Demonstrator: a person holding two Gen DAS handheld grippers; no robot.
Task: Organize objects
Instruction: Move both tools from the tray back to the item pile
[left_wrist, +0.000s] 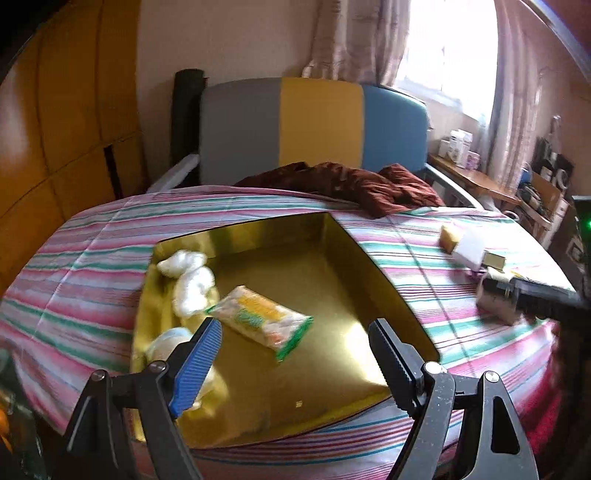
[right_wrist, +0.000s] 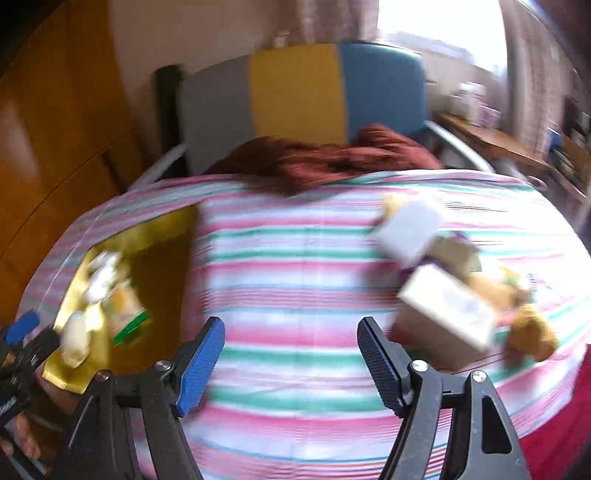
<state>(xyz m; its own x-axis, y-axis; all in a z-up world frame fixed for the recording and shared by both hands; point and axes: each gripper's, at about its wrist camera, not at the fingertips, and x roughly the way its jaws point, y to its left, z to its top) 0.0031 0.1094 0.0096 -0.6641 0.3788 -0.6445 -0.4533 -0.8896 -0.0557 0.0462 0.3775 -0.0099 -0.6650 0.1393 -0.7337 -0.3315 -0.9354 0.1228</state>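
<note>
The left gripper (left_wrist: 295, 332) hung over the near part of a shallow gold tray (left_wrist: 332, 236) that lay on a bed covered with a pink, green and white striped sheet (left_wrist: 110, 236); its jaws stood spread with nothing between them, one pad blue, the other dark. Inside the tray, a sealed packet printed in yellow and green (left_wrist: 260, 319) lay flat near the middle, just beyond the fingertips; two white fluffy wads (left_wrist: 188, 277) sat against the tray's left wall, and another pale, rounded thing (left_wrist: 166, 341) lay partly hidden behind the left finger.

The right gripper (right_wrist: 291, 336) was over bare striped sheet, well to the right of the tray, its jaws likewise spread and empty; that view was heavily smeared. To its right lay a loose cluster of objects on the sheet: a white box (right_wrist: 408, 230) farthest back, a pale carton (right_wrist: 448, 306) nearer and tilted, and yellowish-brown items (right_wrist: 532, 328) beside them, too blurred to name. In the left wrist view the same cluster showed as a yellow sponge-like block (left_wrist: 448, 236) touching the white box, with the right gripper's dark body at the frame's right edge.

A rumpled dark red cloth (left_wrist: 362, 182) lay at the far end of the bed, below a headboard (left_wrist: 317, 122) panelled grey, yellow and blue; a curtained window (left_wrist: 447, 48) glared behind it.
</note>
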